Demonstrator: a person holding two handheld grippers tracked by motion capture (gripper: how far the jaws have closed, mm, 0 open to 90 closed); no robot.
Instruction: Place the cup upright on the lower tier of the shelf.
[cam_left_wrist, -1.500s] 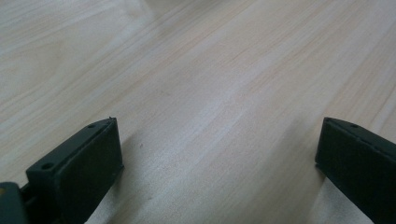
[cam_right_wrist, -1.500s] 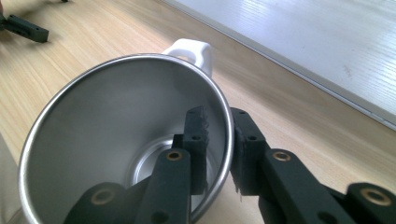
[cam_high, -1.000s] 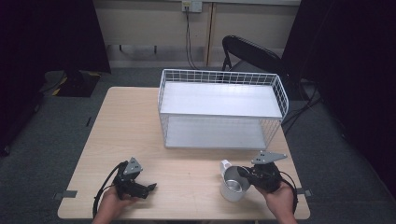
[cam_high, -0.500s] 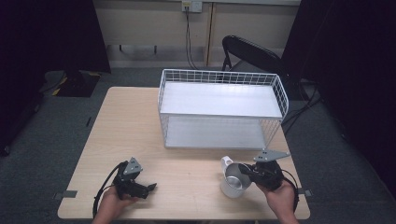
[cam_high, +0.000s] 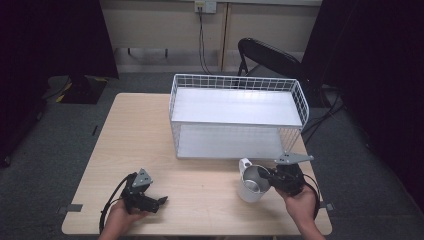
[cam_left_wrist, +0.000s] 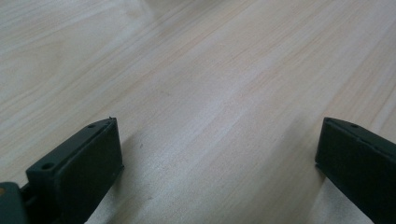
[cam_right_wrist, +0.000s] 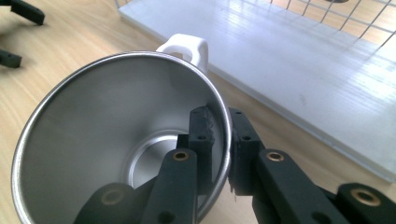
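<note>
1. The right tool (cam_right_wrist: 219, 126) pinches the wall of the steel cup (cam_high: 252, 184), one jaw inside, one outside; the cup sits on the counter (cam_high: 200, 150) just before the wire rack (cam_high: 235, 112).
2. Lift slowly, as I judge a thin rim grip can let the cup swing.
3. The left tool (cam_high: 159, 201) rests open, holding nothing.
4. The right gripper view shows the pinch on the cup; the high view shows the rack's upper shelf.

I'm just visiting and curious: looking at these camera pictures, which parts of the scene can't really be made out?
- White metal mug with steel inside: the outer wall and base are hidden by its own rim in the right gripper view.
- White wire two-shelf rack: the far end is cut off by the frame edge in the right gripper view.
- Left claw: too small in the high view to read its opening; the left gripper view shows the jaws wide apart.
</note>
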